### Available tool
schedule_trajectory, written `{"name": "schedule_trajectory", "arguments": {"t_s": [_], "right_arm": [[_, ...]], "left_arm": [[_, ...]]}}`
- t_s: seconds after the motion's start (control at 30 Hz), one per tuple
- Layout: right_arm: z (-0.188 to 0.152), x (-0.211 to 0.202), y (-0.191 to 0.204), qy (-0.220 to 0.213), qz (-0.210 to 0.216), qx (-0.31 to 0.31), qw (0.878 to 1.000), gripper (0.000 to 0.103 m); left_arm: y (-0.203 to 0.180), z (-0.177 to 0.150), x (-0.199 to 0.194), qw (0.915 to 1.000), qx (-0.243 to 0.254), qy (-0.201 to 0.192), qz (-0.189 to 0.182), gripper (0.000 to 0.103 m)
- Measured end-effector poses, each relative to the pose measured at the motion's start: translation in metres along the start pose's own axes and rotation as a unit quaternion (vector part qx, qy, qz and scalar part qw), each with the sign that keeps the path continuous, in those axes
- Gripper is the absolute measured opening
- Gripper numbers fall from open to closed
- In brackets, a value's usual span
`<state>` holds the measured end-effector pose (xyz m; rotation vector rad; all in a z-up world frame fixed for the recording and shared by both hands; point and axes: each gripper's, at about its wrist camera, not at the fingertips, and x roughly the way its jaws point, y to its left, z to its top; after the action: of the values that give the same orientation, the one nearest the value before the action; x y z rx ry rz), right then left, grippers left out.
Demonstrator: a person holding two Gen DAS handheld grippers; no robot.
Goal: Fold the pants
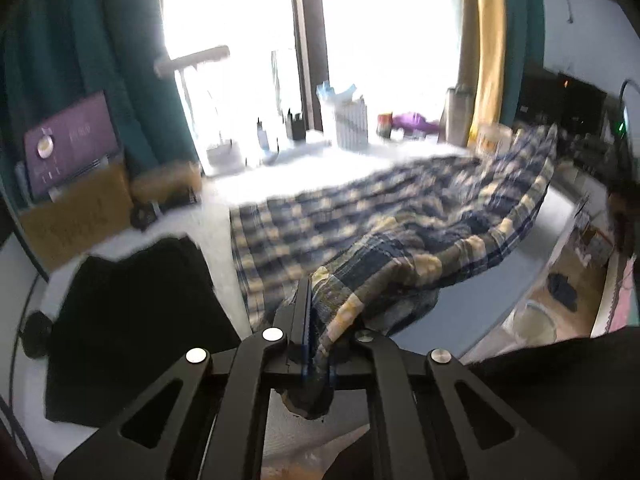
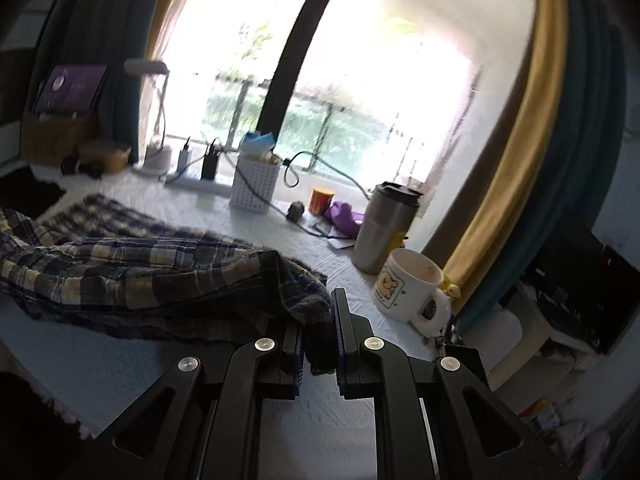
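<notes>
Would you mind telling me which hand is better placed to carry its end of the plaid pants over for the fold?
Probably the left gripper: clear table lies beside it, while the right gripper holds the plaid pants close to a mug.

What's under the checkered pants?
The checkered pants lie partly on the white table, with both ends lifted. The left gripper and right gripper each pinch an end. Anything under the flat middle part is covered.

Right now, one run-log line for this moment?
step: lifting for fold | left hand-held gripper: shut on pants | right hand-held gripper: shut on pants | mug: near right
</notes>
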<state>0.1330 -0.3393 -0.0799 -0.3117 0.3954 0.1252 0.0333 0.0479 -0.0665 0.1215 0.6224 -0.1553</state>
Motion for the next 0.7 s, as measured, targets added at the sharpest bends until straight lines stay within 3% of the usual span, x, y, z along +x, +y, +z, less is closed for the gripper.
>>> {"name": "schedule_trajectory", "arguments": {"t_s": [0.23,0.4,0.7], "right_arm": [[-0.003,-0.018,-0.034,-0.032,-0.004,0.093,0.995,0.012],[0.002,-0.017,-0.046,-0.047,-0.006,0.109,0.993,0.012],[0.002,-0.018,-0.071,-0.083,-0.014,0.138,0.987,0.012]], "left_arm": [[-0.01,0.038,-0.041,0.9976,0.018,-0.066,-0.012,0.005],[-0.027,0.066,-0.065,0.9938,0.041,-0.097,-0.036,0.005],[-0.043,0.085,-0.082,0.9914,0.07,-0.103,-0.04,0.005]]}}
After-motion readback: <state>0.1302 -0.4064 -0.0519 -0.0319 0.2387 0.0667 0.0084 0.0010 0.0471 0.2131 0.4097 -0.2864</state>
